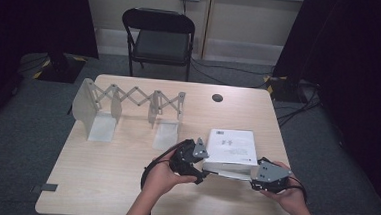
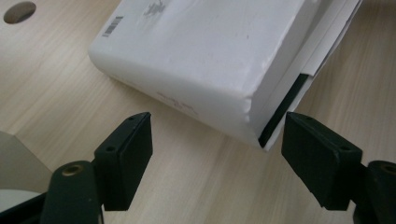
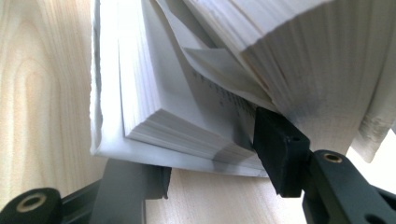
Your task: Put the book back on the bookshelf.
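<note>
Now book [image 1: 230,147] lies between left gripper [image 1: 198,164] and right gripper [image 1: 251,177].

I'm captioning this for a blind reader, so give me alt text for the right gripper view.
A thick white book lies partly open on a wooden table, with the right gripper closed on its lower stack of pages: one black jaw beneath the cover, the other wedged between the pages. The upper pages fan upward.

The book's [image 3: 210,70] far pages run past the top edge in the right gripper view; its print is too blurred to read. Under it, the right hand-held gripper's [image 3: 210,158] lower jaw is partly hidden; the chair's [image 1: 158,35] legs vanish behind the counter [image 1: 113,183].
</note>
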`<state>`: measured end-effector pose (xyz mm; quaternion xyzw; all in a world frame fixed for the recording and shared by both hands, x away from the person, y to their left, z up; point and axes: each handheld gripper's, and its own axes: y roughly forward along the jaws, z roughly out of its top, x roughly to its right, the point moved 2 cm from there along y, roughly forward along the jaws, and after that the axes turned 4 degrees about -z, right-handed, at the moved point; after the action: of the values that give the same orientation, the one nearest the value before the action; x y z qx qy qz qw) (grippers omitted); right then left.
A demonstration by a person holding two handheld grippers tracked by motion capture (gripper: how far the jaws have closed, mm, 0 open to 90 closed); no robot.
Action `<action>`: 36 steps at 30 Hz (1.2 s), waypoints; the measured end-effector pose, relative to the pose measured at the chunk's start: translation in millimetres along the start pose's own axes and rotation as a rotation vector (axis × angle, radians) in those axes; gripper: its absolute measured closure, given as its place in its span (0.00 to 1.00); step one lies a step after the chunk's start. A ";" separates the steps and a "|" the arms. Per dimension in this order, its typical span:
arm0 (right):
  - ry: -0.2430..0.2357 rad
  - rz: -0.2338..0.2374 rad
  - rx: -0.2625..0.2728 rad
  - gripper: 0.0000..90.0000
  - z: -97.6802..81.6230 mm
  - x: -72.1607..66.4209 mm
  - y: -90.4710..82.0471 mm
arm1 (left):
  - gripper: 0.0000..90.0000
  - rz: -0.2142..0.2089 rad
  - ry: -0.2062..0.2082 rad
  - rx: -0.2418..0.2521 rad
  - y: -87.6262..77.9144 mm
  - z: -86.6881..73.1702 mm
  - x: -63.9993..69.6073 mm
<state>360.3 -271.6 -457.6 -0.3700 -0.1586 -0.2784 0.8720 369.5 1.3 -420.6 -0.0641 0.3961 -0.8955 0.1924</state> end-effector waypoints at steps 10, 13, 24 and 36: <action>0.034 0.050 -0.008 0.55 4.5 9.5 -7.0 | 0.23 0.015 -0.014 -0.015 -1.5 -13.6 -1.1; 0.032 0.063 -0.012 0.55 5.6 11.4 -8.7 | 0.23 0.010 -0.018 -0.020 0.5 -15.6 -0.4; 0.052 0.135 -0.012 0.56 9.7 16.1 -19.6 | 0.20 -0.008 -0.025 -0.038 13.0 -20.1 2.4; 0.074 0.207 -0.005 0.59 19.9 18.3 -27.4 | 0.21 -0.017 -0.022 -0.044 13.6 -16.8 5.3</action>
<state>356.9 -279.3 -420.1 -0.3761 -0.0864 -0.2006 0.9005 364.1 2.4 -442.1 -0.0815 0.4130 -0.8875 0.1875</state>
